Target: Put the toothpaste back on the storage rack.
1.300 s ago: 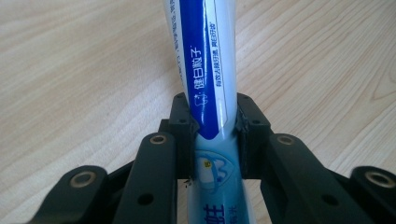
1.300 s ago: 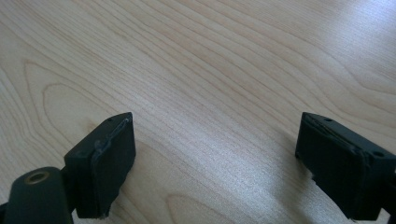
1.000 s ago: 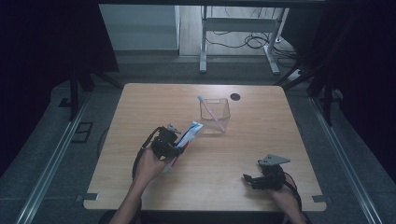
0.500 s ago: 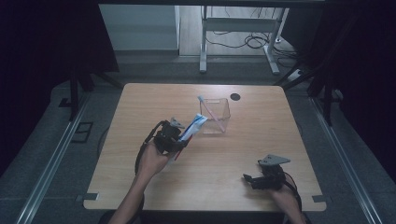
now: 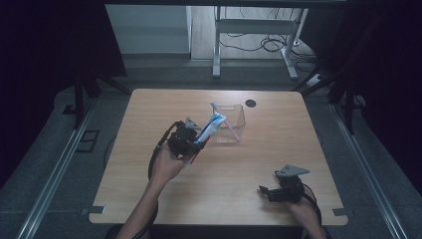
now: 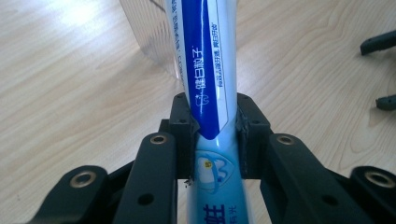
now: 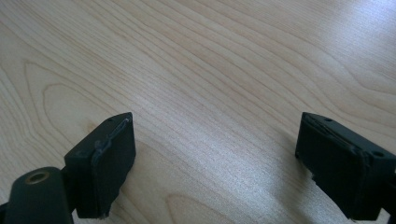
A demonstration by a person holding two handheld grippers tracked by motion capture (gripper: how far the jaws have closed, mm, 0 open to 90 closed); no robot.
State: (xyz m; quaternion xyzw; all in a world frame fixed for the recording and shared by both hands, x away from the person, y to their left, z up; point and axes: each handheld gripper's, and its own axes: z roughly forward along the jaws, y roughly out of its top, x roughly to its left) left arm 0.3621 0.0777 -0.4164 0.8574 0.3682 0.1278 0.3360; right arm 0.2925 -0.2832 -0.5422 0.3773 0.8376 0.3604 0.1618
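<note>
free: bare desk (image 5: 149,194) near left and centre | obstacle: clear box (image 5: 230,124) mid-desk, sticks leaning inside

The blue and white toothpaste tube (image 6: 208,79) is held off the table, tilted, its far end reaching the near left wall of the clear plastic box (image 5: 234,130). The box stands near the table's middle, toward the far edge, with a pink toothbrush (image 5: 222,121) leaning inside.

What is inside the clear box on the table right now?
In the high view, the clear box holds a thin pink-handled stick, apparently a toothbrush, leaning across it. The toothpaste tube held by the left gripper covers the box's near-left corner, so anything there is hidden.
</note>
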